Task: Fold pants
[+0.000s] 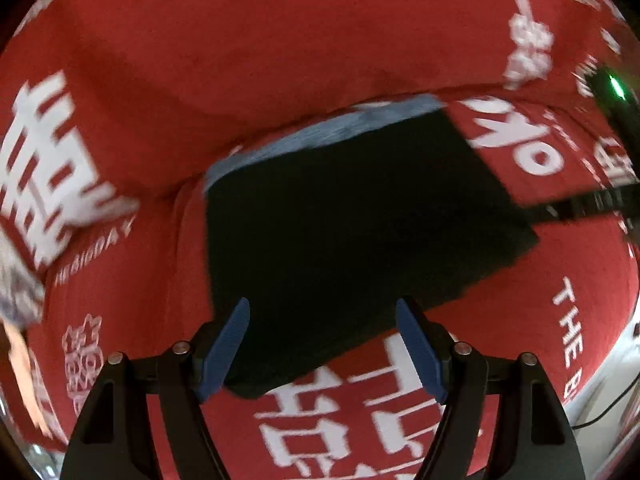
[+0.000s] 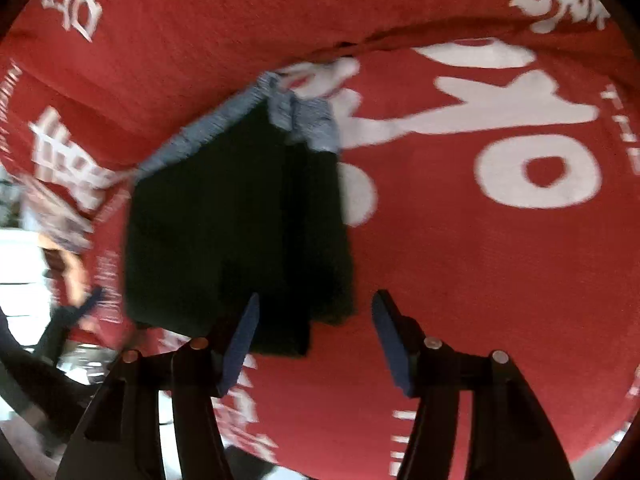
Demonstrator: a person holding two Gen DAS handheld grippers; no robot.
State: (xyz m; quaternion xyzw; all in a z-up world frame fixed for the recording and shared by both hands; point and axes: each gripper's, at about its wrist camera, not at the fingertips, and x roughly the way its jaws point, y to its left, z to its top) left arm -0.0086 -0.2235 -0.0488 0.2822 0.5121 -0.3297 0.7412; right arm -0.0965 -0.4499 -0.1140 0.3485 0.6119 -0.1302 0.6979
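Observation:
The black pants (image 1: 360, 232) lie folded into a compact rectangle on the red cloth, with a grey-blue waistband (image 1: 320, 132) along the far edge. My left gripper (image 1: 323, 308) is open and empty, hovering over the near edge of the pants. In the right wrist view the same folded pants (image 2: 236, 224) lie left of centre, waistband (image 2: 304, 120) at the far end. My right gripper (image 2: 316, 304) is open and empty above the pants' near right corner. Both views are motion-blurred.
A red cloth with large white characters (image 1: 140, 80) covers the surface, also shown in the right wrist view (image 2: 500, 260). The other gripper's dark body with a green light (image 1: 612, 96) is at the right. The cloth's edge and pale floor (image 2: 24, 256) show at left.

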